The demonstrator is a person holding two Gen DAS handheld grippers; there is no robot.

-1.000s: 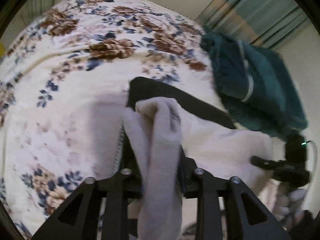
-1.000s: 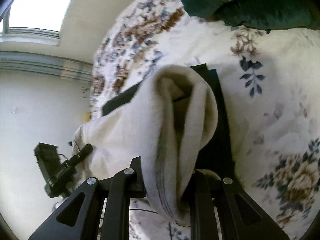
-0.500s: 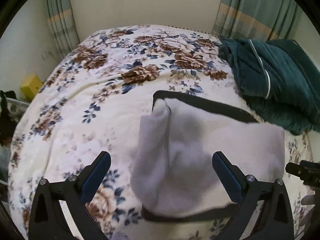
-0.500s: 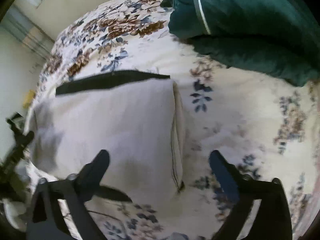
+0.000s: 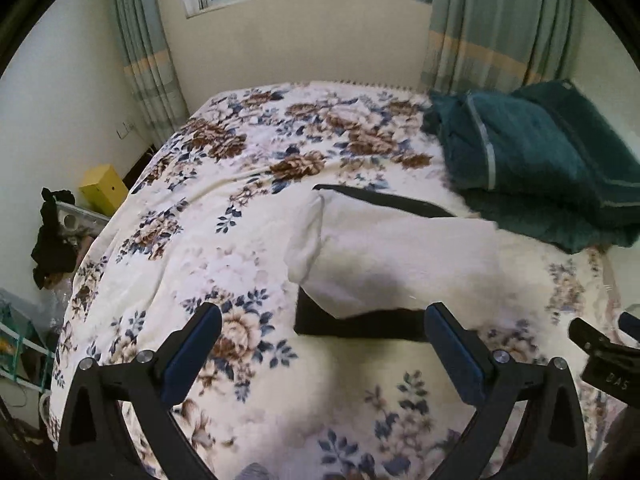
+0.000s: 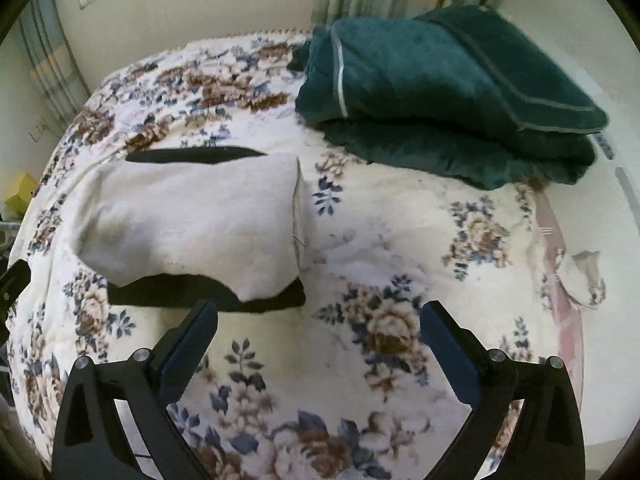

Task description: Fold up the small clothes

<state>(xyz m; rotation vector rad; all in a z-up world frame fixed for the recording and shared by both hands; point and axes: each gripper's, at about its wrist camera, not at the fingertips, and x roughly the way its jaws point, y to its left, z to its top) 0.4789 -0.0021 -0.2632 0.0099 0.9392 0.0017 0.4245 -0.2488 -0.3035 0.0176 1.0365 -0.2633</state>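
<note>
A small off-white garment [image 5: 400,256] with black trim at its far and near edges lies folded on the floral bedspread [image 5: 240,240]. It also shows in the right wrist view [image 6: 192,224], left of centre. My left gripper [image 5: 324,356] is open and empty, pulled back just short of the garment's near black edge. My right gripper [image 6: 318,344] is open and empty, near the garment's near right corner. The right gripper's body [image 5: 608,364] shows at the right edge of the left wrist view.
A folded dark green blanket [image 6: 440,92] lies at the far right of the bed. A yellow box [image 5: 104,190] and dark clutter [image 5: 52,240] stand on the floor left of the bed. Curtains and a window are behind. A pale cloth [image 6: 584,276] hangs off the bed's right edge.
Both grippers were shut on the off-white garment a second ago. They let it go, opened wide and drew back and up; the garment now lies flat on the bed.
</note>
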